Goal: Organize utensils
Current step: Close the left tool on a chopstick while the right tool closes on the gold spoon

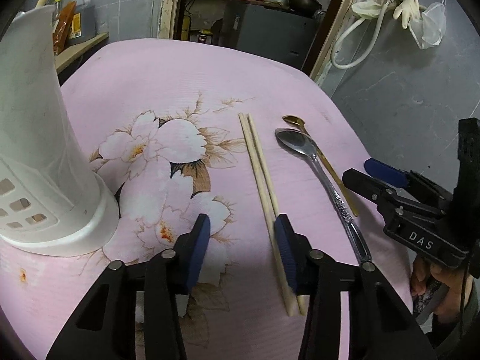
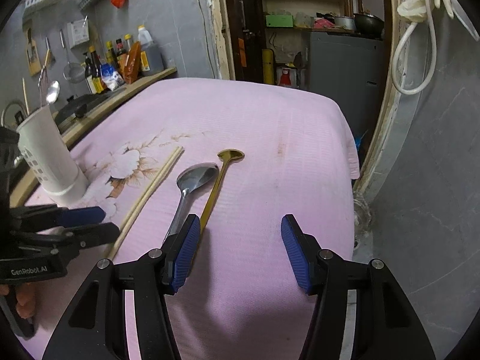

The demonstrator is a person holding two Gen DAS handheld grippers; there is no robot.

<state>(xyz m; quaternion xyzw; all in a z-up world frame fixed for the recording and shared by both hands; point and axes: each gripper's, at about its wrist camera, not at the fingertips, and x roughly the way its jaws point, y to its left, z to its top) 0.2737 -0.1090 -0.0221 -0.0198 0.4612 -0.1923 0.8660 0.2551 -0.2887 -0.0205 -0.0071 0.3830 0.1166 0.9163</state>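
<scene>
A pair of wooden chopsticks [image 1: 261,180] [image 2: 150,186] lies on the pink flowered cloth [image 1: 168,69]. My left gripper [image 1: 243,246] [image 2: 103,225] is open and low over their near end; the sticks lie just inside its right finger, and its left pad is well clear of them. Right of the chopsticks lie a silver spoon [image 1: 318,165] [image 2: 195,177] and a thin gold spoon [image 1: 303,127] [image 2: 222,168]. My right gripper [image 2: 241,250] [image 1: 364,169] is open over the spoon handles' near ends, which run by its left finger. A tall white utensil holder [image 1: 45,150] [image 2: 51,162] stands at the left with a spoon and sticks in it.
A counter with sauce bottles [image 2: 114,60] runs along the table's left side. The table's right edge [image 2: 351,156] drops off toward a grey wall with a white hose and gloves [image 1: 390,3]. A doorway with shelves [image 2: 300,30] lies behind the far edge.
</scene>
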